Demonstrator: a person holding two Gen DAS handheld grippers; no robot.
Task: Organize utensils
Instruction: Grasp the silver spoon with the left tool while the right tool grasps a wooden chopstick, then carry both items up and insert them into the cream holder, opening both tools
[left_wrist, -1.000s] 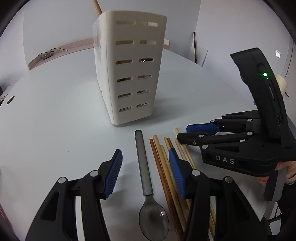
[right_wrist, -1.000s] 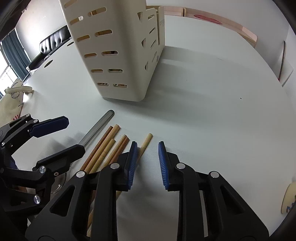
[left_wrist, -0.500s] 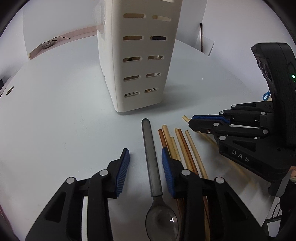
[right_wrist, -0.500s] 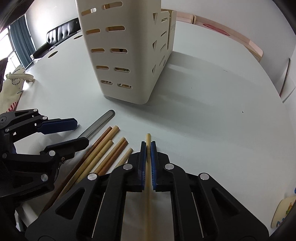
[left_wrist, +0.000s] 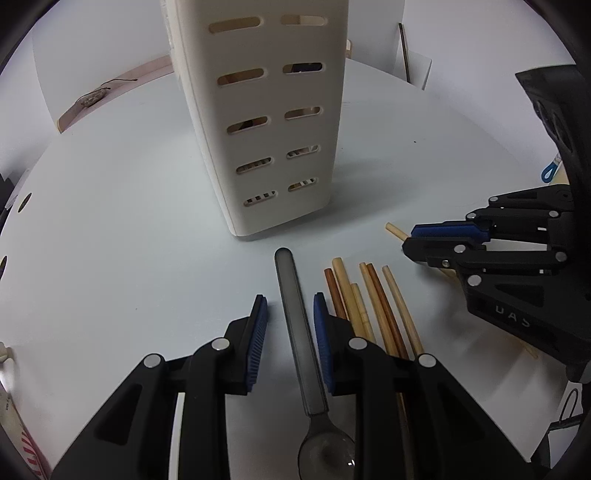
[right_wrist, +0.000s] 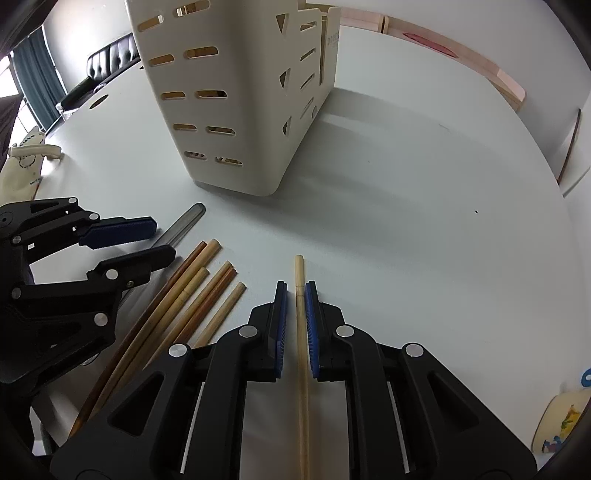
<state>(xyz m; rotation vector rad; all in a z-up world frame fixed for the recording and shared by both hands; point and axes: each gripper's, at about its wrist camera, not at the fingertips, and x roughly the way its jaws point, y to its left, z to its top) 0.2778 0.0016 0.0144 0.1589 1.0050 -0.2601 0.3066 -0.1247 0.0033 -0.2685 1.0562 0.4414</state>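
Observation:
A cream slotted utensil holder (left_wrist: 266, 118) stands upright on the white table; it also shows in the right wrist view (right_wrist: 236, 96). A grey metal spoon (left_wrist: 299, 332) lies between the open jaws of my left gripper (left_wrist: 290, 314), untouched on either side. Several wooden chopsticks (left_wrist: 373, 302) lie beside it to the right. My right gripper (right_wrist: 295, 306) is shut on one pale chopstick (right_wrist: 300, 273), held apart from the bundle (right_wrist: 192, 295). In the left wrist view the right gripper (left_wrist: 443, 240) sits at the right.
The white table (right_wrist: 424, 221) stretches behind and to the right of the holder. A cloth bag (right_wrist: 26, 158) lies at the far left edge. A small pale object with coloured print (right_wrist: 557, 421) sits at the right edge.
My right gripper closed on the pale chopstick and drew it away from the bundle. My left gripper moved forward, narrowing around the spoon's handle.

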